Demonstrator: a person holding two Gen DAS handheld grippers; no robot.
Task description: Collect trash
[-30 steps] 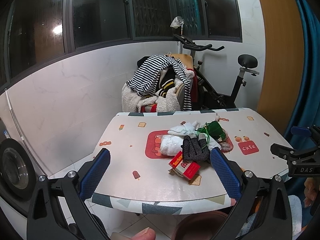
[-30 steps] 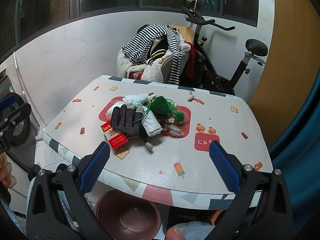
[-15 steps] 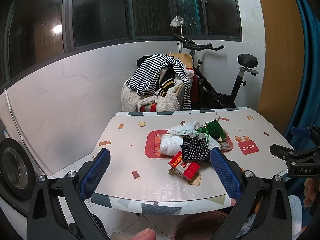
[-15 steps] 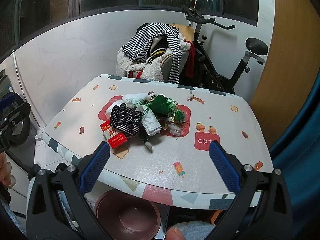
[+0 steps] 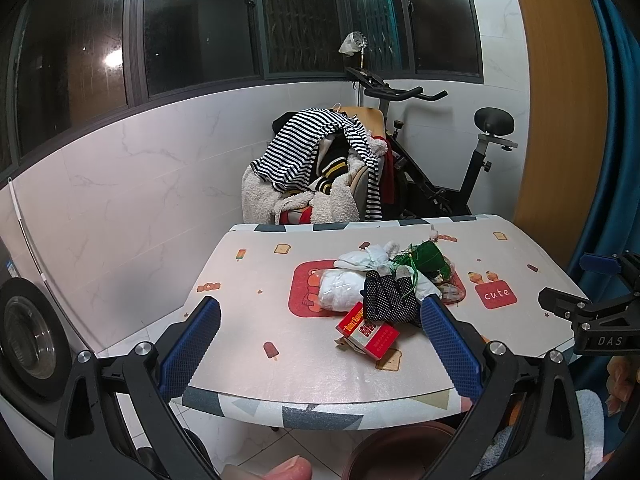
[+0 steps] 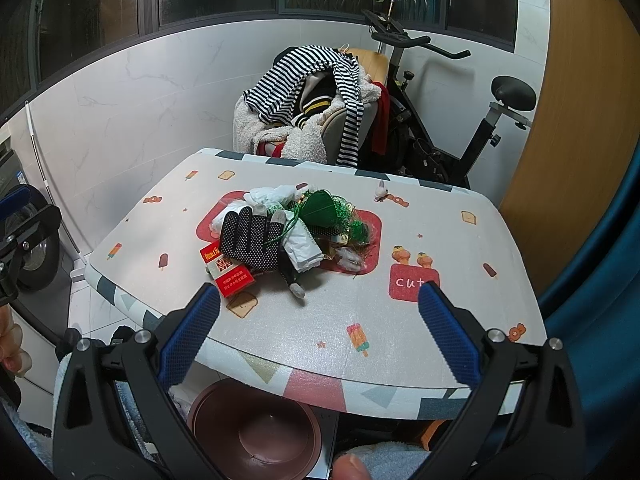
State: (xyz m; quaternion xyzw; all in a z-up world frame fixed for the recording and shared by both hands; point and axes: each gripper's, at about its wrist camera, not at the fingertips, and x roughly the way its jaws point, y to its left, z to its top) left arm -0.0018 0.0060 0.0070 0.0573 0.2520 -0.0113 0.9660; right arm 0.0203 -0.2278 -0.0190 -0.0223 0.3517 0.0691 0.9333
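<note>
Nothing's really moved, both the left gripper (image 5: pixel 320 344) and right gripper (image 6: pixel 318 336) hang wide open short of the trash pile (image 6: pixel 292 232), whose loose green netting (image 6: pixel 320 212) could snag and drag stuff off the table (image 6: pixel 400 320).

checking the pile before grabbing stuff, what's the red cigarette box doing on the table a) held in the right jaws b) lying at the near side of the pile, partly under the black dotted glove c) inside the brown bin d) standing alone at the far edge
b: the red cigarette box lies flat on the table at the pile's near side, with the black dotted glove overlapping its far end.
</note>
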